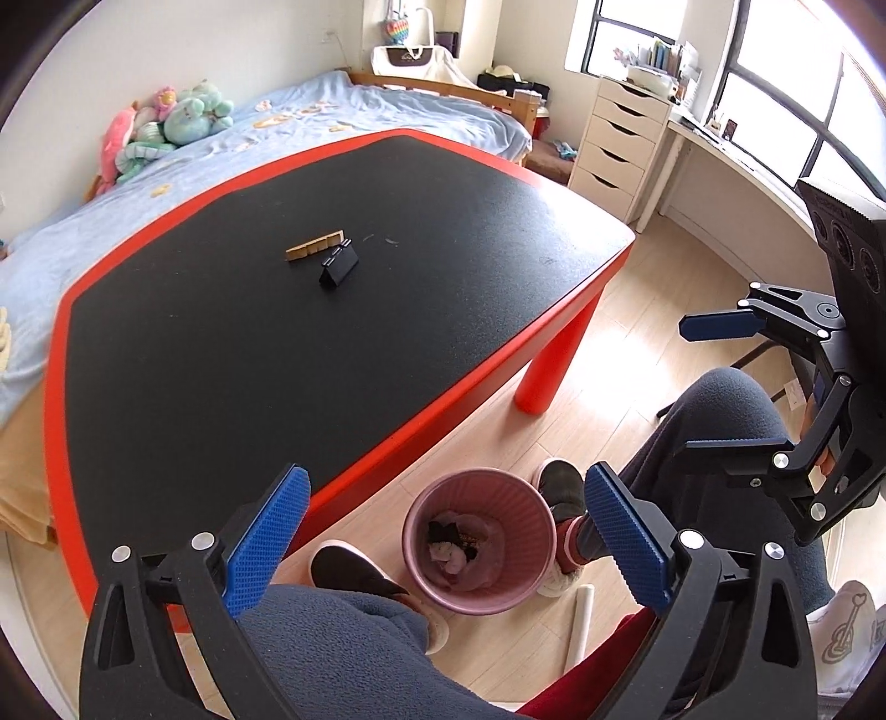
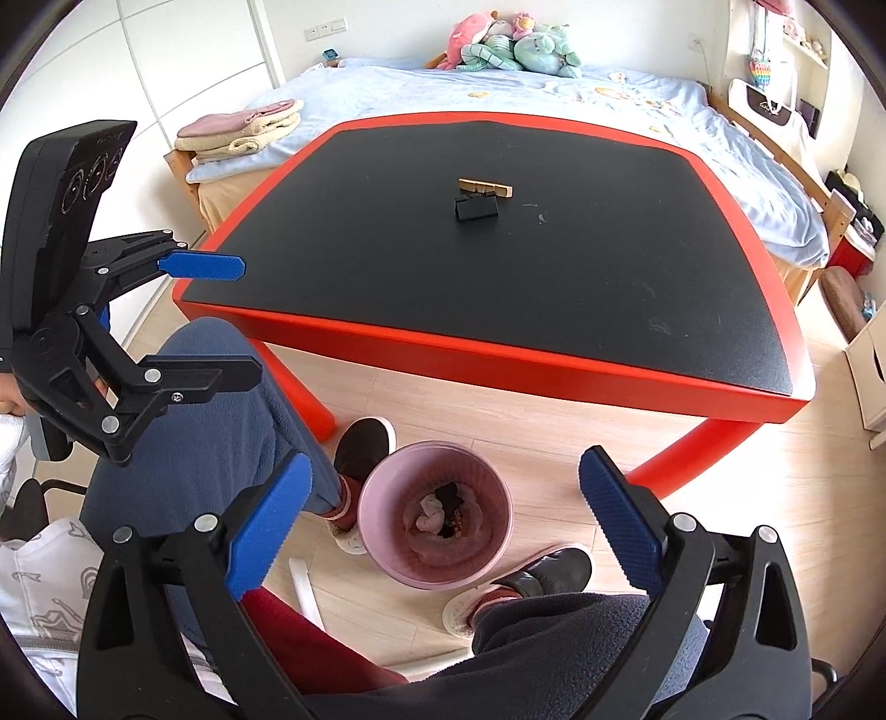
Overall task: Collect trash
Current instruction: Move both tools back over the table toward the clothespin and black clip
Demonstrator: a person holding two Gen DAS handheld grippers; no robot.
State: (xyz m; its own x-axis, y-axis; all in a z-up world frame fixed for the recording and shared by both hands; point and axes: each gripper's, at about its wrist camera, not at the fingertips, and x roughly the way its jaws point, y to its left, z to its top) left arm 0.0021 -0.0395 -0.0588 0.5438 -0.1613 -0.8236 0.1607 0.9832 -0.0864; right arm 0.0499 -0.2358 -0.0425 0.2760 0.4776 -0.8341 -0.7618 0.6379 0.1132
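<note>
- One pink ribbed bin [image 1: 479,540] stands on the wood floor just in front of the red table [image 1: 166,183], between the person's two slippers; the left slipper [image 1: 354,573] touches or nearly touches its rim.
- Several scraps of trash [image 2: 440,512] lie at the bin's bottom: a pale crumpled wad, a dark piece, and a brown wrapper, on a pinkish liner.
- Two grippers hang above the bin, both angled down toward it.
- The left gripper [image 1: 446,545] is spread wide, its blue pads [image 1: 268,540] either side of the bin with nothing between them.
- The right gripper [image 2: 443,531] is likewise spread wide and holds nothing; from the left view it shows right of the bin, jaws apart.
- Two small things sit on the table's black top, well beyond the bin: one black binder clip [image 1: 338,266] and one tan wooden strip [image 1: 314,246], just touching each other.
- One white tube [image 1: 578,626] lies on the floor right of the bin in the left view.
- One bed [image 2: 637,94] stands behind the table, with a heap of plush toys [image 2: 509,50].
</note>
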